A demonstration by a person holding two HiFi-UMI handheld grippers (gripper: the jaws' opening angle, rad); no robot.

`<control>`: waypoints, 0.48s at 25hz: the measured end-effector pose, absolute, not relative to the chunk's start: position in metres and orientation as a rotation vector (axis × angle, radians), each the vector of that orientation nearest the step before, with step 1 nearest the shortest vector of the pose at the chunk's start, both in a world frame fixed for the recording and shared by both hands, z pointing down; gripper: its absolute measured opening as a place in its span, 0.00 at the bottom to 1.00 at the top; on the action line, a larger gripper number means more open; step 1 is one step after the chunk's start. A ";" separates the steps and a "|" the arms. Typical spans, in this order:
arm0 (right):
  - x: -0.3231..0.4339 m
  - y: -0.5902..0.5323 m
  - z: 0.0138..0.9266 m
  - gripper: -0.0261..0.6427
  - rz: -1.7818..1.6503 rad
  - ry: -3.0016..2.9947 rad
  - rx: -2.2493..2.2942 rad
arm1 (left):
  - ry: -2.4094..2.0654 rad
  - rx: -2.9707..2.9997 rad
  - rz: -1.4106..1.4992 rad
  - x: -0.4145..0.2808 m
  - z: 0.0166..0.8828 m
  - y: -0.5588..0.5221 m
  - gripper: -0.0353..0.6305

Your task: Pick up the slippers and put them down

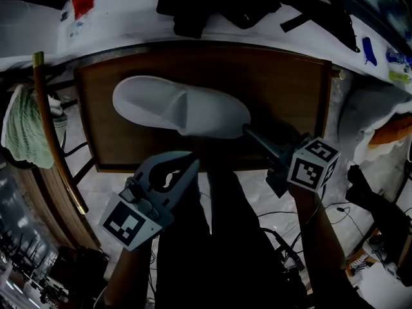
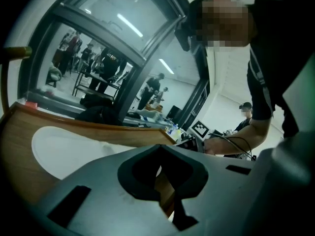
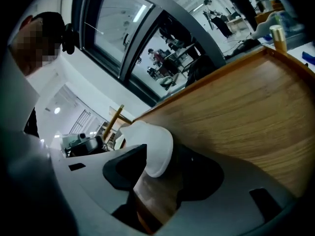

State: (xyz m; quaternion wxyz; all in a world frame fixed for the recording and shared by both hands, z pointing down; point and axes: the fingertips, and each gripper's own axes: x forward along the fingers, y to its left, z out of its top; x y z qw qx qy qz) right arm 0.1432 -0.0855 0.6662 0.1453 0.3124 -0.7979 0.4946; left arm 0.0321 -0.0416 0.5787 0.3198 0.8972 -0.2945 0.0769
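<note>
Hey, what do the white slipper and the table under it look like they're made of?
The slipper looks like soft white fabric, matte, perhaps felt or terry: no shine, rounded edges. The table looks like wood or wood veneer with a smooth brown finish: grain lines show in the right gripper view.

No legible text, label or number anywhere (print is too small and blurred).

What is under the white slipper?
The white slipper lies flat on a brown wooden table. Bare wood shows beside it. The wood right beneath its sole is covered, so anything flat hidden there cannot be seen.
</note>
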 end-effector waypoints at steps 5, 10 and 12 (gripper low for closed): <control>0.138 -0.082 0.678 0.31 1.396 -2.194 0.820 | -0.780 2.360 0.183 0.028 0.583 -0.039 0.06; 0.125 -0.083 0.684 0.31 1.473 -2.120 0.757 | -0.785 2.354 0.166 0.025 0.588 -0.037 0.06; 0.120 -0.083 0.687 0.29 1.496 -2.101 0.726 | -0.781 2.356 0.166 0.025 0.589 -0.035 0.06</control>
